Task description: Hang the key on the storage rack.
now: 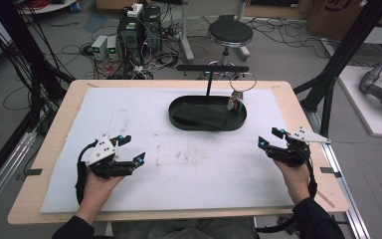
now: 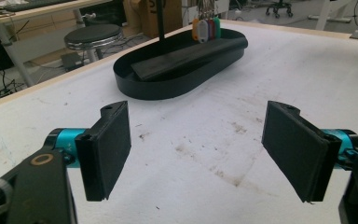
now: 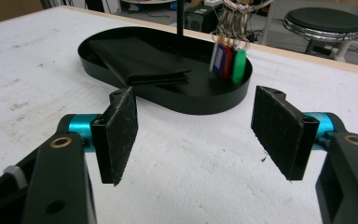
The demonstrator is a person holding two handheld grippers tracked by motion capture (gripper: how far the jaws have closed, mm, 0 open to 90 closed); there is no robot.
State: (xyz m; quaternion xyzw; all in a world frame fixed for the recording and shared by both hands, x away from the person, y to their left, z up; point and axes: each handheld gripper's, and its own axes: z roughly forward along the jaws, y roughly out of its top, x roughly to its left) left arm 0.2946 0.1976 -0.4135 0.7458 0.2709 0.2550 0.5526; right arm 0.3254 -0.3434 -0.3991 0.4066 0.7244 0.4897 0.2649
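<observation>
From my remote station, I see no brand name or readable writing on anything; the key tags (image 3: 227, 59) show blank label windows in the right gripper view. These tags, which appear blue, red and green there, with orange, white, red and green ones in the left gripper view, hang in a bunch from metal rings (image 1: 242, 82) on the crossbar of a black stand (image 1: 212, 69), just right of centre in the upper half of the high view. Their lower ends dangle at the right end of the black oval tray (image 1: 179, 119) from which the stand's post rises. A folded black cloth (image 3: 137, 60) lies flat in the tray's left part. The tray sits on the stained white mat (image 1: 189, 164) covering the wooden table (image 1: 54, 129). My left gripper (image 1: 132, 149), at lower left of the high view, has its jaws spread wide with nothing between them. My right gripper (image 1: 269, 137), at lower right, is likewise wide apart and empty. Both sit low over the mat, well apart from the tray, pointing toward it. A round black stool (image 1: 230, 34) stands on the floor beyond the table.
</observation>
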